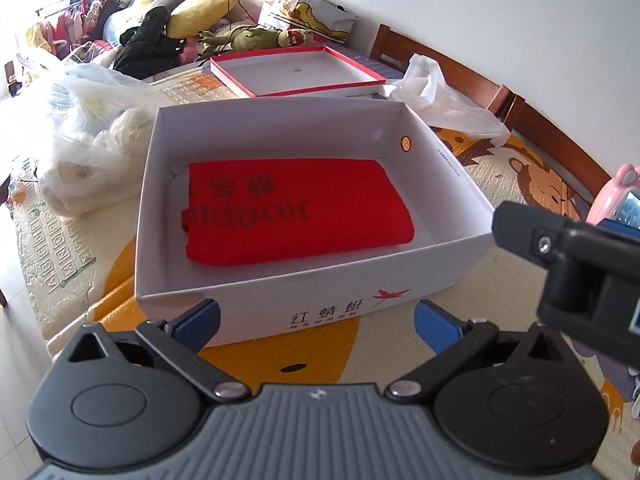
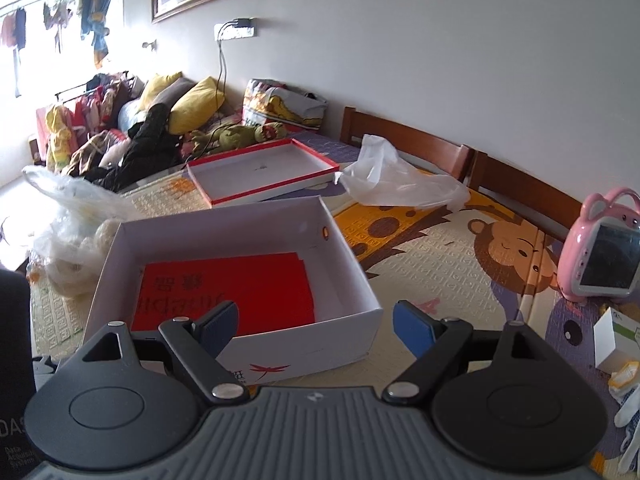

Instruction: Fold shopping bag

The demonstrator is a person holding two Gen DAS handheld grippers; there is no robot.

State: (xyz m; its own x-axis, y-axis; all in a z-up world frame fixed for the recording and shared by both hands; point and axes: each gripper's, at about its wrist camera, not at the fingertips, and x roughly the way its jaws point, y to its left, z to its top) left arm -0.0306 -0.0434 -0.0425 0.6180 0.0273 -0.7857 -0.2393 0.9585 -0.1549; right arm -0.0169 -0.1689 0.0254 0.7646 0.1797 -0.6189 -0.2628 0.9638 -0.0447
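Observation:
A red shopping bag with dark lettering lies folded flat inside an open white box. It also shows in the right wrist view, inside the same box. My left gripper is open and empty, held just in front of the box's near wall. My right gripper is open and empty, above the box's near right corner. The body of the right gripper shows at the right edge of the left wrist view.
The box's red-rimmed lid lies behind it on the cartoon play mat. Clear plastic bags sit at left and back right. A pink toy screen and a small carton stand at right. Wooden chairs line the wall.

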